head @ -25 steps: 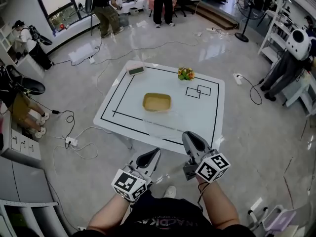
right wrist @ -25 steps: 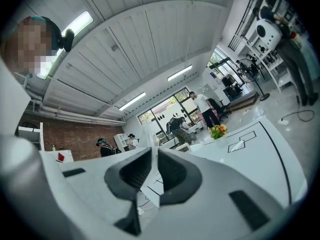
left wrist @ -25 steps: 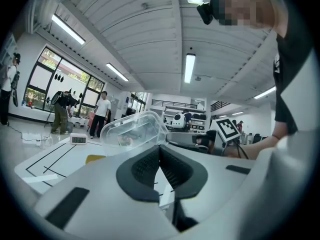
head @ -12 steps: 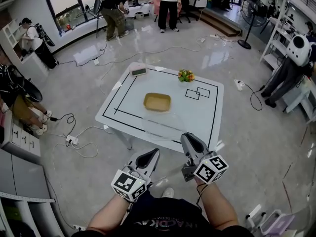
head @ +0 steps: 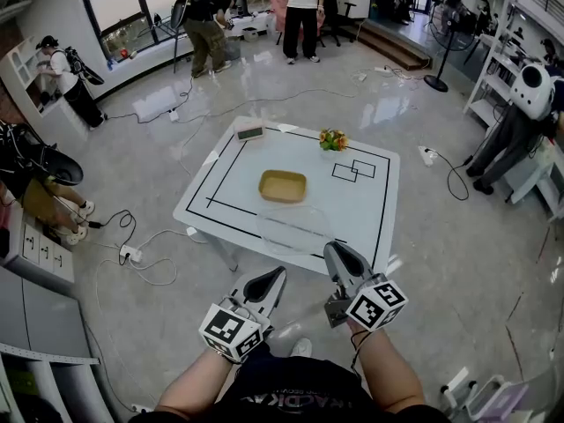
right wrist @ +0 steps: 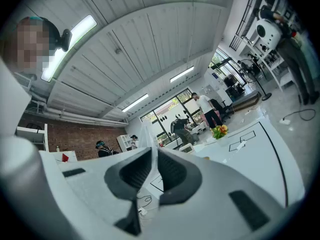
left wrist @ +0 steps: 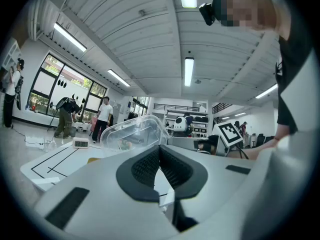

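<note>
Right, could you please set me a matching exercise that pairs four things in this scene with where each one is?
Things:
1. clear tub
2. yellow tray
3. flowers
4. clock

Places:
A. far left corner of the table
B. middle of the table
C. far edge of the table, near the drawn rectangles
D. held between the left gripper and the right gripper

Pairs: 1-D, 2-B, 3-C, 4-A

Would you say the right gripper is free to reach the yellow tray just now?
Probably not: the right gripper is shut on the clear container, which hangs between it and the yellow tray.
</note>
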Motion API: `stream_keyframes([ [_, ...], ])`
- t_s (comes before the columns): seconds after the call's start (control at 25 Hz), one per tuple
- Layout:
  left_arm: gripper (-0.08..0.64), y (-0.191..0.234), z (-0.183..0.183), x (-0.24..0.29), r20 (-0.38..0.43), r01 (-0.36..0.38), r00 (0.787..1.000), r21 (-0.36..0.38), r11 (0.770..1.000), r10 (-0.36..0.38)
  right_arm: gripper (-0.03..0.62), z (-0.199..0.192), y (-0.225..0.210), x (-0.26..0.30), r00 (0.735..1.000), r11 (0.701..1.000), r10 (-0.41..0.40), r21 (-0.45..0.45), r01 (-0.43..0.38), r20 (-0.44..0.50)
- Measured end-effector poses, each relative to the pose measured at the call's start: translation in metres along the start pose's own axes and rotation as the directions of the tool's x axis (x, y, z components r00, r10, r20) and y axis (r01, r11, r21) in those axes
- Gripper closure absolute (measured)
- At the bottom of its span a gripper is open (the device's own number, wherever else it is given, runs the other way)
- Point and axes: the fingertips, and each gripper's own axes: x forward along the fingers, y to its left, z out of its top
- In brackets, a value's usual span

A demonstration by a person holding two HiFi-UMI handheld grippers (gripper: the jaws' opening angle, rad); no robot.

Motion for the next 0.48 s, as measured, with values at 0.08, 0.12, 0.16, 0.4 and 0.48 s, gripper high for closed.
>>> stream_keyframes([
  [0.08, 0.555, -0.0006, -0.0002, -0.0006, -0.001, 0.001, 1.0, 0.0, 1.0, -0.001, 0.551, 0.0, 0.0007, -0.0008, 1.0, 1.0, -0.002, -0.001, 0.002, -0.001],
  [0.12, 0.555, -0.001, -0.0006, -0.0007, -0.001, 0.001, 1.0, -0.002, 1.0, -0.001, 0.551, -0.0003, 0.0005, -0.0015, 1.0, 1.0, -0.004, 0.001, 0.004, 0.001],
  [0.16, 0.555, -0.0015, -0.0011, -0.0007, -0.001, 0.002, 1.0, -0.004, 1.0, -0.002, 0.551, -0.0006, 0.0, -0.0023, 1.0, 1.0, -0.006, 0.003, 0.006, 0.003],
  [0.4, 0.555, -0.0023, -0.0009, -0.0012, 0.0, 0.003, 1.0, -0.007, 1.0, -0.003, 0.551, -0.0018, -0.0012, -0.0049, 1.0, 1.0, -0.011, 0.014, 0.011, 0.006],
  [0.48, 0.555, -0.0024, -0.0007, -0.0016, 0.0, 0.002, 1.0, -0.008, 1.0, -0.002, 0.551, -0.0015, -0.0009, -0.0053, 1.0, 1.0, -0.012, 0.012, 0.012, 0.005],
])
